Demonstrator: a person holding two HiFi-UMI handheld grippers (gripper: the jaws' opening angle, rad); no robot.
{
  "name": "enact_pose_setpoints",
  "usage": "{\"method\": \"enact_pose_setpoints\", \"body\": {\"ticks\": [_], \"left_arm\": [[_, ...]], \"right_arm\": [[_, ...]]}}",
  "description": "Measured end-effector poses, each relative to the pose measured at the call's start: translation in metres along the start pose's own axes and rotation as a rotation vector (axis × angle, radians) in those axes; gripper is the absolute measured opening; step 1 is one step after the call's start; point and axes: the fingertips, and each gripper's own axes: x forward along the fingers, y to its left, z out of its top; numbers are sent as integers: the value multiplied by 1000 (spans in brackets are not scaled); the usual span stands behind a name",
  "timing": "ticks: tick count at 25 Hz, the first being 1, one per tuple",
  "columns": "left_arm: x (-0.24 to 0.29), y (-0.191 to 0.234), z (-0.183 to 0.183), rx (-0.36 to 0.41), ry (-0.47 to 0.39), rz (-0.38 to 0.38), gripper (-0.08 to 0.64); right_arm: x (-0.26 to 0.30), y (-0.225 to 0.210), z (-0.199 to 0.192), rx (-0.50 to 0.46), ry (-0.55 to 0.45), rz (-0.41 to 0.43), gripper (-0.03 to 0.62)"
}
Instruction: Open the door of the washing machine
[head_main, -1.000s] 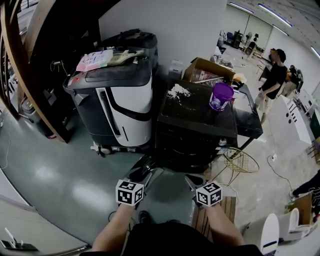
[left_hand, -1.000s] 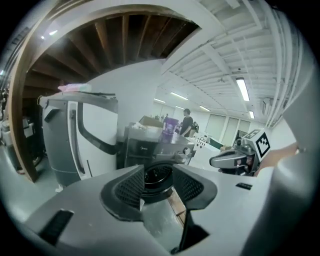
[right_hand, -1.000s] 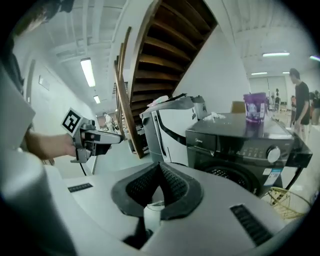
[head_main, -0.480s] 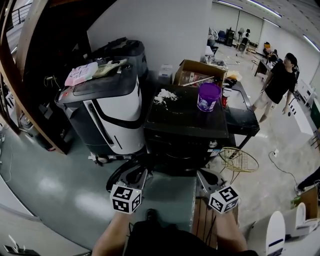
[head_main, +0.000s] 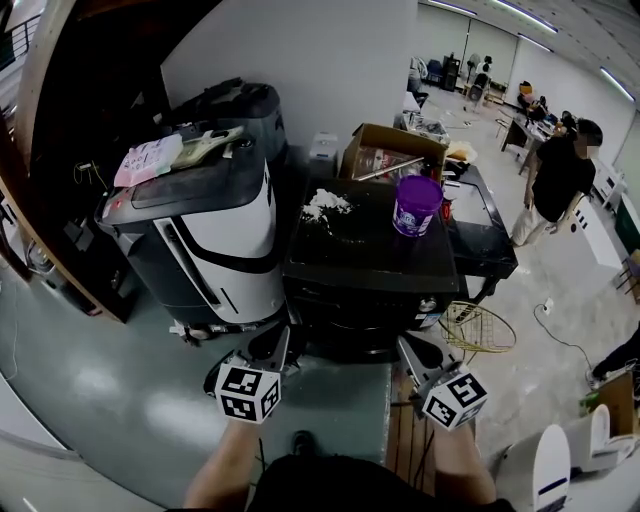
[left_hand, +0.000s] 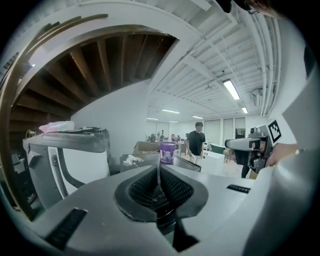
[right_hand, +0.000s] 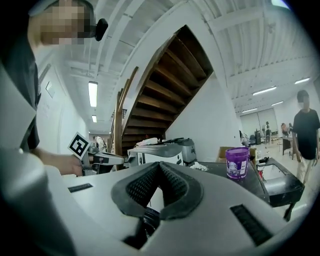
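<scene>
The black washing machine (head_main: 370, 290) stands in the middle of the head view, its front door shut, with a purple tub (head_main: 417, 205) on its top. My left gripper (head_main: 278, 342) hovers just before the machine's lower left corner. Its jaws have just been closing and are shut with nothing between them (left_hand: 159, 167). My right gripper (head_main: 408, 350) hangs near the lower right corner, shut and empty (right_hand: 160, 167). Neither touches the machine. Both gripper views look level over the machine's top (left_hand: 137, 162) (right_hand: 220, 170) towards the tub (left_hand: 167, 152) (right_hand: 236, 162).
A white and grey machine (head_main: 215, 230) stands close on the left. An open cardboard box (head_main: 390, 150) sits behind, a wire basket (head_main: 478, 322) on the floor at right. A person (head_main: 555, 180) stands at the far right. White crumbs (head_main: 325, 205) lie on the machine's top.
The left jaws, apart a second ago, have come together. Both grippers have risen before the machine, and the right one has drifted rightward in the head view.
</scene>
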Motion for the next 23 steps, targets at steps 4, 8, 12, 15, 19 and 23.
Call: {"method": "enact_pose_setpoints", "body": {"ticks": [4, 8, 12, 15, 19, 23], "left_arm": [[17, 16, 15, 16, -20, -8, 34], [32, 27, 23, 35, -27, -25, 34], [39, 36, 24, 38, -22, -33, 34], [42, 43, 23, 44, -20, -40, 34], [43, 51, 23, 37, -21, -46, 34], [43, 58, 25, 40, -20, -52, 34]], "right_arm": [[18, -8, 4, -5, 6, -25, 15], [34, -13, 3, -13, 5, -30, 15], [45, -15, 5, -6, 8, -39, 15], [53, -15, 5, -11, 4, -43, 15], [62, -13, 6, -19, 3, -50, 15], [70, -9, 10, -18, -5, -47, 15]]}}
